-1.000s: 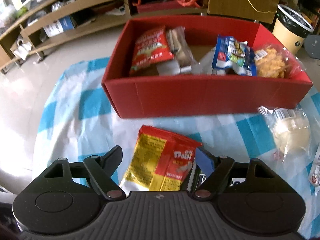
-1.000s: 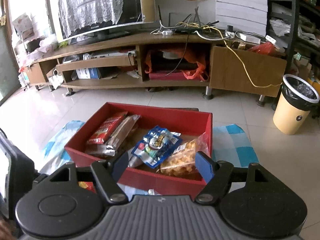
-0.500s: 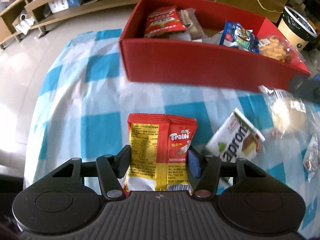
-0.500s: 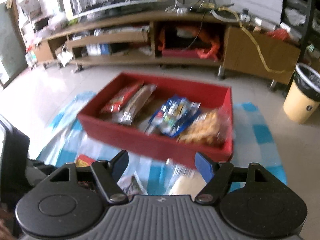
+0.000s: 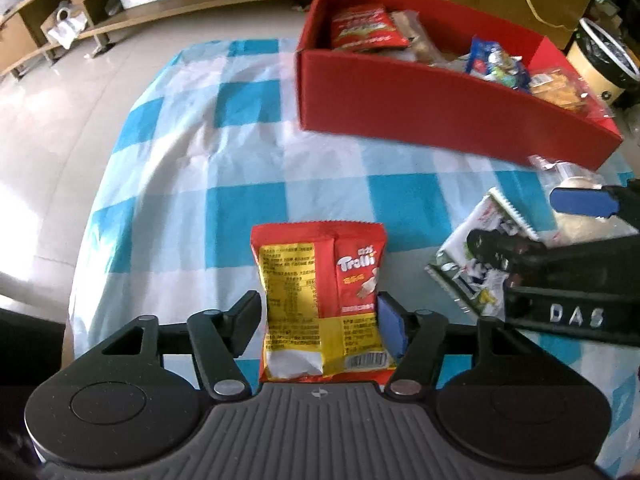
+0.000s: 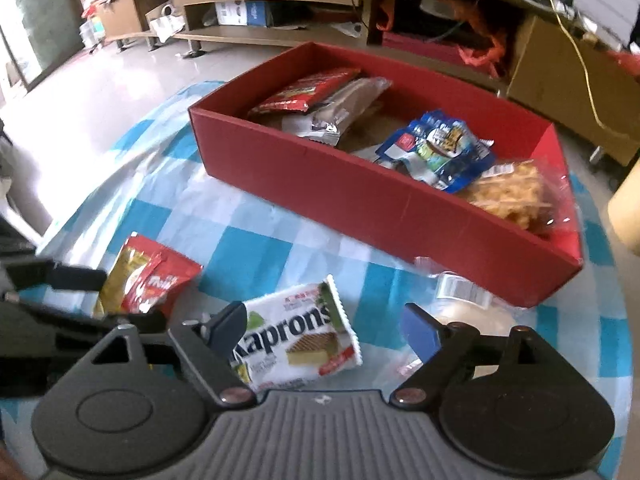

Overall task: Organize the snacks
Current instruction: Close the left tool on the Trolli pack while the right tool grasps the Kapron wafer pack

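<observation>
While both hand-held grippers sit low over the checked cloth (image 5: 224, 152) on the bench, I'm at the pick-up step: two snacks at once. My left hand-held gripper (image 5: 318, 326) has the red-yellow Trolli bag (image 5: 320, 300) between its fingers; the jaws have just been opening a bit, the blue pad right at the bag's edge, the black one w/ a thin gap, so no firm grip yet imo. My right hand-held gripper (image 6: 324, 326) stands wide, jaws just been opening, over the white Kaprons wafer pack (image 6: 298, 340), which lies flat, nearer the black finger; nothing held. Clear bag w/ pale bun (image 6: 468, 312) lies just beside, touching the red box (image 6: 360, 196). Box already holds several packs. Next: squeeze left on the Trolli, drop right lower, straddle the wafer, close, then carry both to the box.
</observation>
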Motion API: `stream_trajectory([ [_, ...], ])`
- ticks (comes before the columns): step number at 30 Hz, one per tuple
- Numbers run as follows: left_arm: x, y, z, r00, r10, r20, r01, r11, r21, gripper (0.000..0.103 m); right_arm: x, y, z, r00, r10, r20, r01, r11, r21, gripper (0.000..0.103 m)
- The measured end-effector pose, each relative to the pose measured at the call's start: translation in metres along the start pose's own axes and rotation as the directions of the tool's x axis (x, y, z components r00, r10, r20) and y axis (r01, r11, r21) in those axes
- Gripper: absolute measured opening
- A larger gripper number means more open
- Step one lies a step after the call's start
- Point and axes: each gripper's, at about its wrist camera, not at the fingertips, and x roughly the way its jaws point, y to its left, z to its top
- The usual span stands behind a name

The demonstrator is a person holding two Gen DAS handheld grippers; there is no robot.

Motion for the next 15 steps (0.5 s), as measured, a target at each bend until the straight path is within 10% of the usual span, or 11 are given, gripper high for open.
stream_trajectory([
  [12, 0.005, 0.011, -0.01, 1.0, 0.012, -0.022, -0.011, 0.999, 0.033, 0.083, 0.026, 0.001, 0.002, 0.995, 0.079, -0.066, -0.079, 0.997, 0.012, 0.079],
  [15, 0.004, 0.024, -0.012, 1.0, -0.007, -0.028, 0.007, 1.0, 0.006, 0.083, 0.021, -0.004, 0.0, 0.994, 0.094, -0.057, -0.093, 0.995, 0.023, 0.063],
])
